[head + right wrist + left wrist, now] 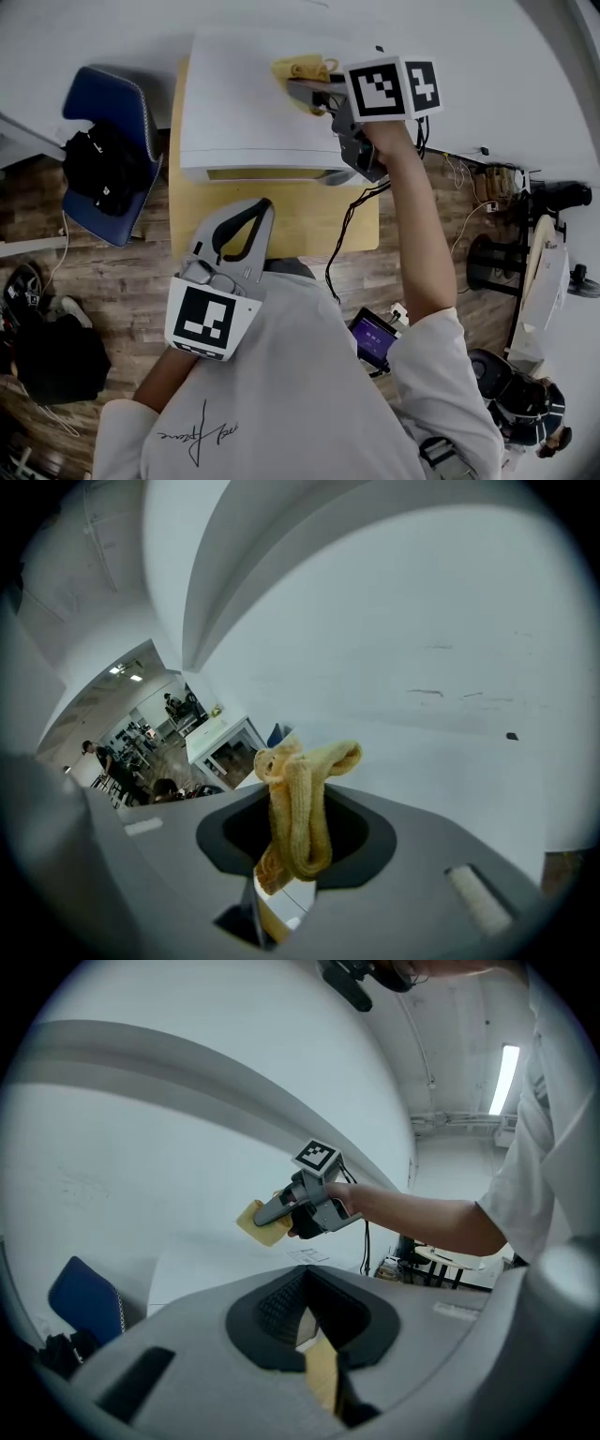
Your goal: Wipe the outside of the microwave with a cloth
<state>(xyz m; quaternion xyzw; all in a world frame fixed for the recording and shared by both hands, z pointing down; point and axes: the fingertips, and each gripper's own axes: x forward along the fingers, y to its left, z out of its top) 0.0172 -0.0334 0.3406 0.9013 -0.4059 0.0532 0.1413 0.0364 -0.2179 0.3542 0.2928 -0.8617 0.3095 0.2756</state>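
Presently the right hand-held gripper [296, 90] clamps the cloth [302, 67] against the microwave [244, 112] top, other faces judged pending, left hand-held gripper [265, 206] closed, empty.

No legible text, brand or number is present. The shirt [281, 394] at 6 o'clock carries a cursive print [199, 433]; its letters cannot be resolved. Marker cube [204, 322] at 7 o'clock and marker cube [392, 88] at 1 o'clock carry black-and-white square codes only. A label [307, 1255] on the microwave [216, 1269] top is too small to read.
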